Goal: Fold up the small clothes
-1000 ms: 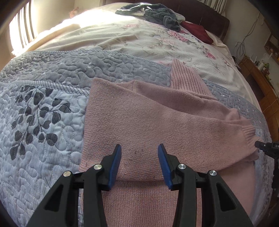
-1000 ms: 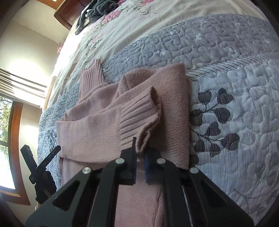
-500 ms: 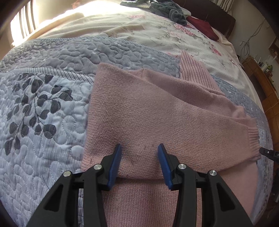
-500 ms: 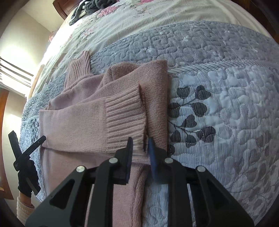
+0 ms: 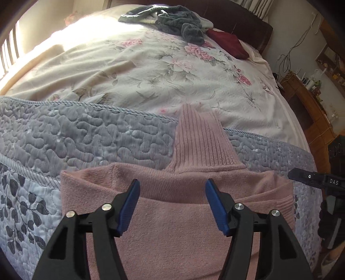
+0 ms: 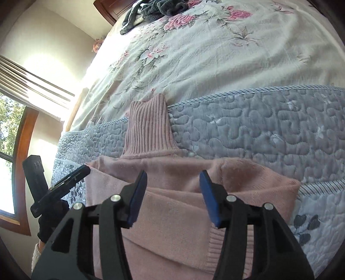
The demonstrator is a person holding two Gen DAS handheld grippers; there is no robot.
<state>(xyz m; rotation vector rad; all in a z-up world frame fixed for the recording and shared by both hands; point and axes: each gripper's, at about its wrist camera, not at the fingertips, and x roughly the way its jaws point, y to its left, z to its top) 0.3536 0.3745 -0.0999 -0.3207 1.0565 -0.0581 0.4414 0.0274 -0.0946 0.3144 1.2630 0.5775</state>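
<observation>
A pink knit turtleneck sweater [image 5: 172, 215] [image 6: 172, 215] lies flat on the blue quilted bedspread [image 5: 86, 137], both sleeves folded across its chest, the ribbed collar [image 5: 200, 142] [image 6: 148, 129] pointing away from me. My left gripper [image 5: 172, 206] hovers open over the sweater's upper chest with nothing between its blue pads. My right gripper [image 6: 173, 196] is likewise open above the same area, holding nothing. A ribbed sleeve cuff [image 6: 228, 247] rests on the sweater's right side. The right gripper's black tip [image 5: 310, 178] shows at the left wrist view's right edge; the left gripper's body [image 6: 62, 189] shows at the right wrist view's left.
Beyond the quilt lies a floral bedsheet [image 5: 172, 71]. A heap of dark grey clothes [image 5: 172, 19] and a dark red garment [image 5: 228, 43] sit near the headboard. Wooden furniture [image 5: 306, 107] stands to the right of the bed, a window [image 6: 13, 133] to the left.
The right gripper has let go of the sleeve cuff and opened wide. Both grippers have moved up toward the collar, and the left one has opened wider.
</observation>
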